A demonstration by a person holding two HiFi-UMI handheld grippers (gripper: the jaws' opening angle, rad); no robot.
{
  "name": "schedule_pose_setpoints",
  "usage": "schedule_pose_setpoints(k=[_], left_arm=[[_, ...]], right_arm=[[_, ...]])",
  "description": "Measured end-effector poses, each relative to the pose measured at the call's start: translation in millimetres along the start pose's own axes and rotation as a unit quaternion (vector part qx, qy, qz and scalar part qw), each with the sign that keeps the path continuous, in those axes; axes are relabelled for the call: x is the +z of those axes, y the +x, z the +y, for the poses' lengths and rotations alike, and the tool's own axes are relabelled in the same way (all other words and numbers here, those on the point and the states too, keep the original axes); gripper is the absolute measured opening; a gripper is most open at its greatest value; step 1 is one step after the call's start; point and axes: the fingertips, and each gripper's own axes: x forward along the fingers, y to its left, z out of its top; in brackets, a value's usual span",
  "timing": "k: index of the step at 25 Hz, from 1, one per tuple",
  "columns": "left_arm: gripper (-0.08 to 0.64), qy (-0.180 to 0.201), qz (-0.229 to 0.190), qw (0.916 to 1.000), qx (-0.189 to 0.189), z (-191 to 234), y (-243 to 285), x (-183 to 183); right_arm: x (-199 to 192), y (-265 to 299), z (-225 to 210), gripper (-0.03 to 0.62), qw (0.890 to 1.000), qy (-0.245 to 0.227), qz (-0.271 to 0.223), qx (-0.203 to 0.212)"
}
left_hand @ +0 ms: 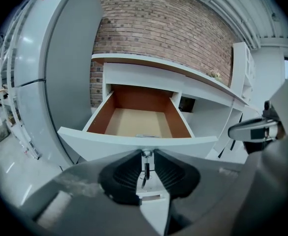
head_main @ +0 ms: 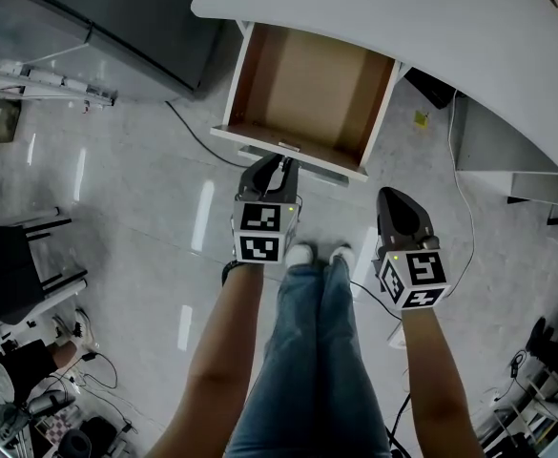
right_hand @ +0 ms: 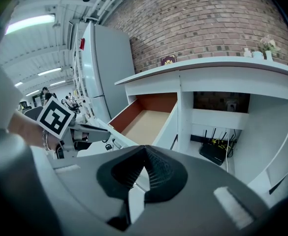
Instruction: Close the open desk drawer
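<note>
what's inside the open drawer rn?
Looks empty: the drawer shows only bare brown floor and side walls. Its rear edge sits under the desktop, so that strip is hidden.

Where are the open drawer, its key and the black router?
drawer [head_main: 302, 79], head view, its brown bottom.
key [left_hand: 144, 170], left gripper view, its hanging part.
router [right_hand: 214, 153], right gripper view, its black body.

Left gripper [left_hand: 145, 155], jaws narrowly apart around a hanging key [left_hand: 144, 169], open white drawer [left_hand: 104, 139], brick wall [left_hand: 158, 23] behind
</note>
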Motion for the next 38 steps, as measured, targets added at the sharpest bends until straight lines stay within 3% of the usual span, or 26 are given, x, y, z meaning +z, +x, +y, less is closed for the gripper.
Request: schedule_pose_setpoints(k=[8,18,38], left_arm=[[0.083,0.008,-0.029,0.9996,0.003,0.2,-2.9,18.3],[0.091,0.015,-0.084,0.9963,0.000,-1.2,-6.7,70.5],[0.100,0.015,-0.072,0.9971,0.016,-0.5,-2.4,76.0]], right_arm=[[0.2,9.2,-7.7,-0.003,1.000,0.005,0.006,-0.009],[7.2,11.2,-12.2,-0.003,1.000,0.008,0.003,-0.009],[25.6,10.0,-16.1,-0.003,0.999,0.024,-0.022,-0.015]])
